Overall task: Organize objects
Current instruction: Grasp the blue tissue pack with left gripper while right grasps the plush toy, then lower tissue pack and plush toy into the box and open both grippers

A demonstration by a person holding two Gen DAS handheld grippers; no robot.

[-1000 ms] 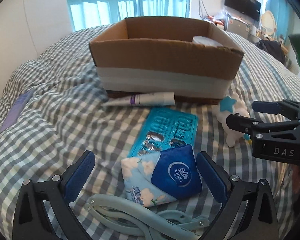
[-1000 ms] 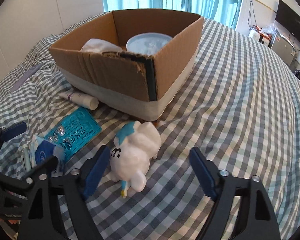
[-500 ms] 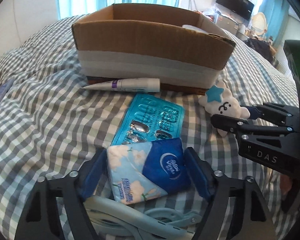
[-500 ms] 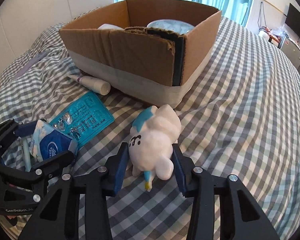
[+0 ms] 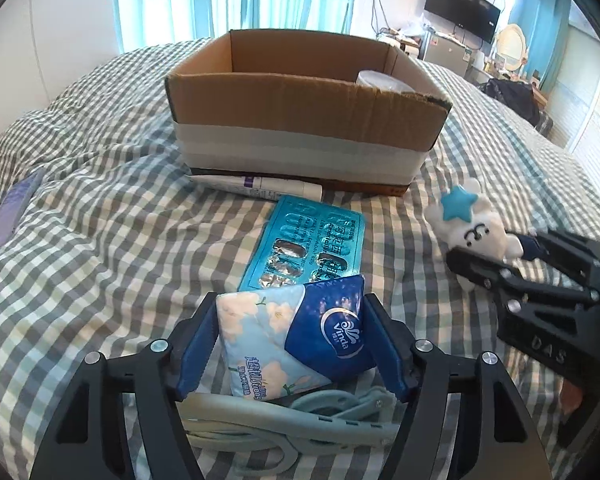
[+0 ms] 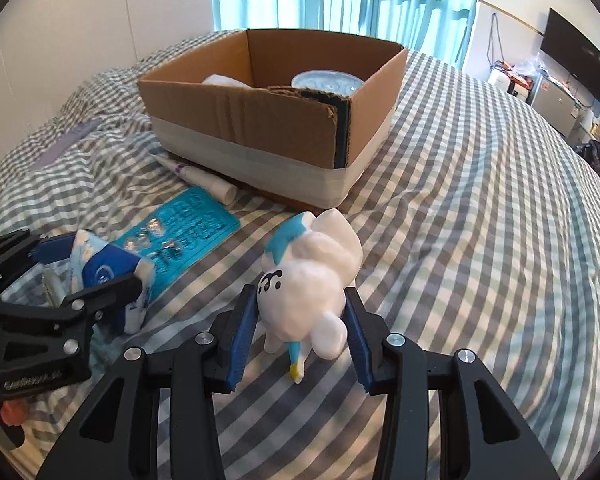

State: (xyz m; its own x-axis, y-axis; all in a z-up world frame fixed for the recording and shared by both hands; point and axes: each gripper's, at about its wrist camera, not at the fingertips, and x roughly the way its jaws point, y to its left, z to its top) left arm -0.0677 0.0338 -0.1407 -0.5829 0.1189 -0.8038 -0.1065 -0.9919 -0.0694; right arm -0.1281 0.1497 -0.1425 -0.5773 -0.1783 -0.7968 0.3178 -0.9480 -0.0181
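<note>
Tissue pack (image 5: pixel 296 332) blue-floral, crumpled, clamped in left tool (image 5: pixel 290 350).

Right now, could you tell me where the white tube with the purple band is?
The white tube with the purple band lies on the checked bedspread against the front base of the cardboard box, just beyond the teal blister pack.

A glossy plastic-wrapped tissue pack (image 5: pixel 296 332) and shiny foil blister pack (image 5: pixel 312 240) lie on soft checked cloth bedding (image 5: pixel 100 220). Behind them, the matt cardboard box (image 5: pixel 300 112) carries a smooth tape band.
</note>
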